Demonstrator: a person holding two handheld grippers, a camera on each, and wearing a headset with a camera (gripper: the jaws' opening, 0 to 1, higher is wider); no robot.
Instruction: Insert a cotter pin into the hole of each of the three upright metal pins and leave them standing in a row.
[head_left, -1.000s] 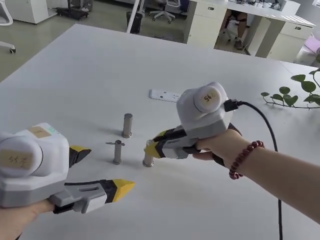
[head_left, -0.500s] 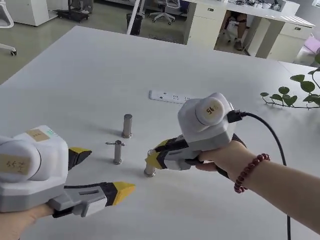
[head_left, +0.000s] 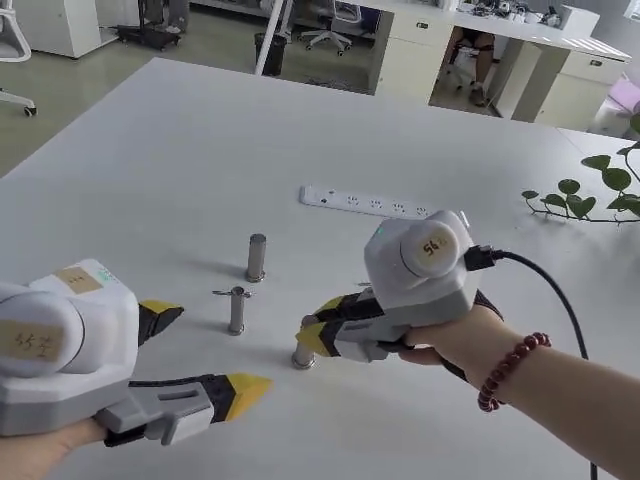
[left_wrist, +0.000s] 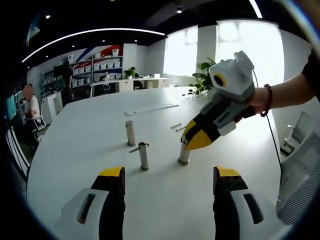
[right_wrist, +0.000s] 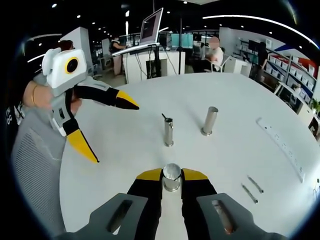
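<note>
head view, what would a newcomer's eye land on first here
The right gripper draws the eye first, its fingers closed around the nearest metal pin in the middle of the white table. Just beyond stand the middle pin, with a cotter pin through its top, and the bare far pin. The left gripper hovers open at the lower left.

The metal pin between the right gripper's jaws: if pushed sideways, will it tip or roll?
Probably tippy: the metal pin is tall and slim on a small flared base. Lying down, it would likely roll, being round. Seemingly solid metal, so stiff and fairly heavy.
</note>
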